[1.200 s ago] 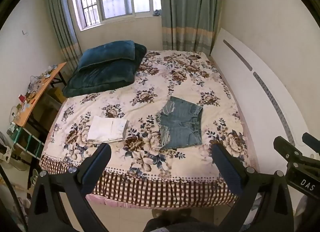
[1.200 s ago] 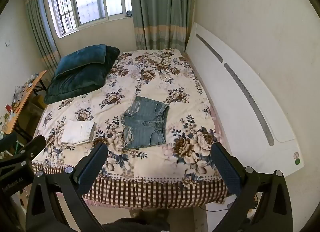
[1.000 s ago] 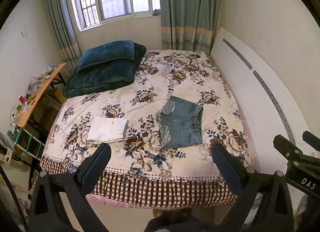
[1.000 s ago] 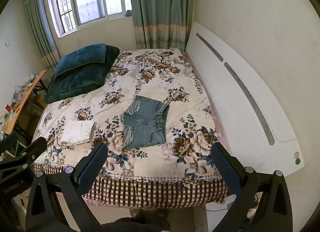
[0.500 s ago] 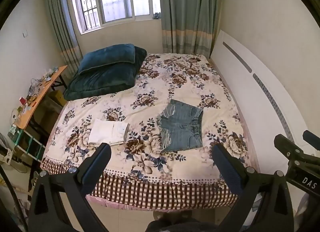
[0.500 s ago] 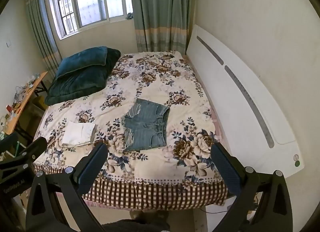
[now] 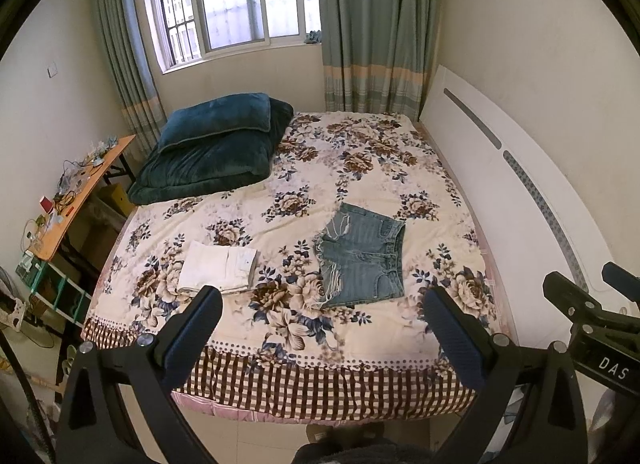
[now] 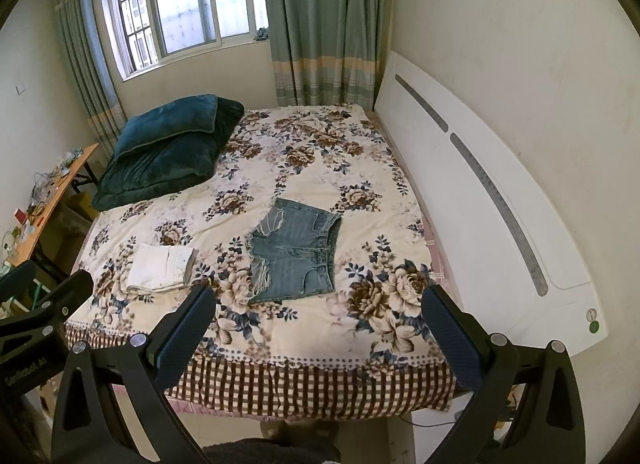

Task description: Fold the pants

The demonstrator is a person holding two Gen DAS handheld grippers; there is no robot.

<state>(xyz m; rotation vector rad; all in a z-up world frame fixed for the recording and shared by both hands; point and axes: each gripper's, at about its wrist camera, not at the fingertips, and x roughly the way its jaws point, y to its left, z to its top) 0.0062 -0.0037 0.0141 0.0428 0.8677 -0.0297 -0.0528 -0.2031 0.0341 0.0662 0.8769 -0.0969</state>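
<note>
The denim shorts (image 7: 362, 258) lie flat on the bed (image 7: 280, 328) at about twelve o'clock from both my tongs, well ahead, waistband toward three o'clock and frayed hems toward nine. My right tongs (image 8: 320, 338) look nearer than my left tongs (image 7: 322, 338); both gape wide, empty. Stiff ribbed denim on soft floral bedspread, folded white pants (image 7: 218, 266) at ten o'clock

Bed (image 7: 360, 168): we find bare spread around the denim shorts (image 7: 362, 256); folded white pants (image 7: 218, 266) lie well apart leftward; blue cushions (image 7: 216, 156) fill the far-left corner; headboard (image 7: 500, 184) bounds the right.
</note>
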